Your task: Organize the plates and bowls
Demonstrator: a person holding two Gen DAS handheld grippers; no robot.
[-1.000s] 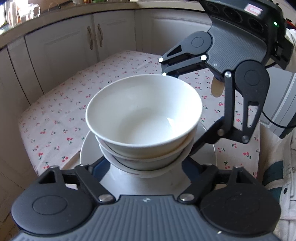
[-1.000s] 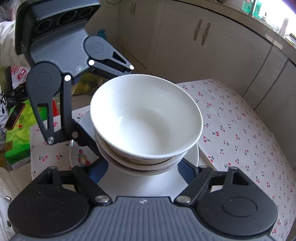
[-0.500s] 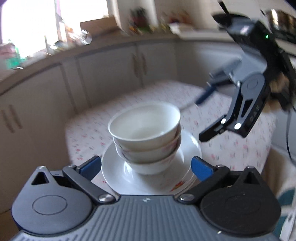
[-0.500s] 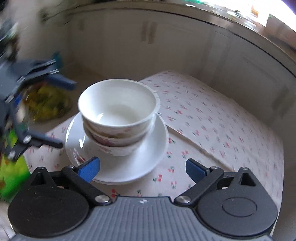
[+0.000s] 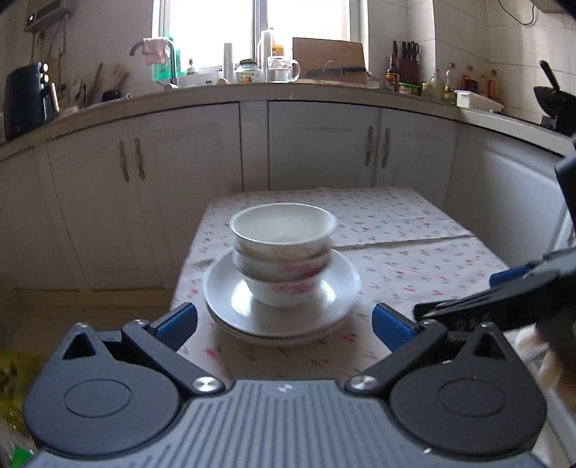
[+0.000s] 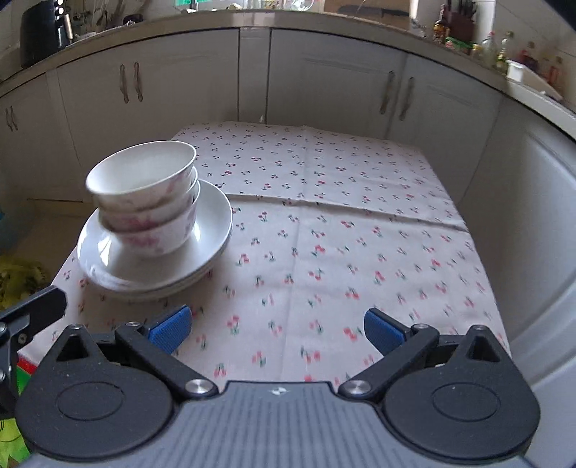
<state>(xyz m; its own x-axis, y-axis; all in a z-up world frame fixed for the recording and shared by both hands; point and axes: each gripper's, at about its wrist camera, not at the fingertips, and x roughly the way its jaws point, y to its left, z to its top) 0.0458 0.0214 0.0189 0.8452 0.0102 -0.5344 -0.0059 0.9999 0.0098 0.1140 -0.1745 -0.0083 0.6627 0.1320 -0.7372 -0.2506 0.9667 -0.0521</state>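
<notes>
Both grippers have backed away from the stack since a second ago, when their fingers flanked the bowls up close; now the dishes sit untouched, well ahead of them. Left gripper jaws spread wide, nothing between the blue pads. Right gripper also wide, holding nothing, over bare tablecloth.

Stack: three white bowls nested one in another, faint pink floral print on the lower two, top one plain-looking from the left view and slightly blurred. The bowls sit centred on white plates, at least two judging by the doubled rim; exact count unclear. In the right wrist view the bowls and plates are at the table's near-left corner, and the nested bowls lean a little.

Table is covered by a pale tablecloth with small red cherry print and a fold crease across it. Behind it, cream cabinets with paired handles under a curved countertop. On the counter: a black appliance far left, a glass mug, bottles, a knife block. A bright window is above the counter.
</notes>
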